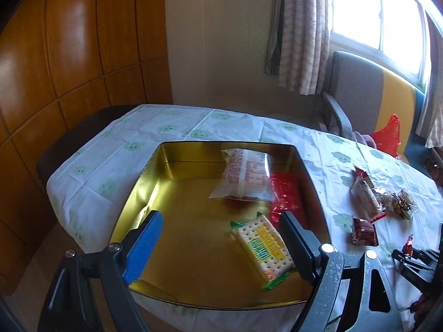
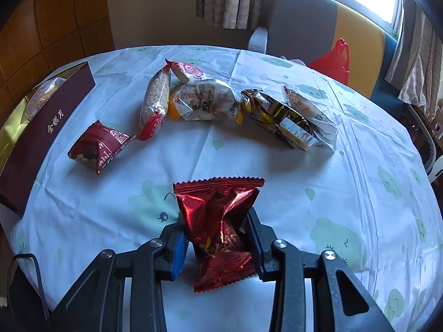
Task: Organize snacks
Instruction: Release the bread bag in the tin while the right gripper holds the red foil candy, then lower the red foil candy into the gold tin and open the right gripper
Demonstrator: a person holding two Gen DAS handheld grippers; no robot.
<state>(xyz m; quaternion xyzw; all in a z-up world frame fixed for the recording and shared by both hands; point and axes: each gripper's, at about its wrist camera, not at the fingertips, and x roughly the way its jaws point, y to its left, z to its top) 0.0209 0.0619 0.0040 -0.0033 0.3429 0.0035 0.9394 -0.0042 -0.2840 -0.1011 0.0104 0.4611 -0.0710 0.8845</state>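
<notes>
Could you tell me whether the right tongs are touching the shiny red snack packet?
Touching: the right wrist view shows the right tongs pinching the shiny red snack packet from both sides.

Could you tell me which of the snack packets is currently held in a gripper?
The shiny red foil packet, pinched in the right gripper. The other packets on the tablecloth lie loose, and the left gripper holds nothing.

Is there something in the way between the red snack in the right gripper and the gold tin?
Nothing visible blocks it. The red snack is held above the bare tablecloth, and the gold tin is open, with free floor beside the crackers.
</notes>
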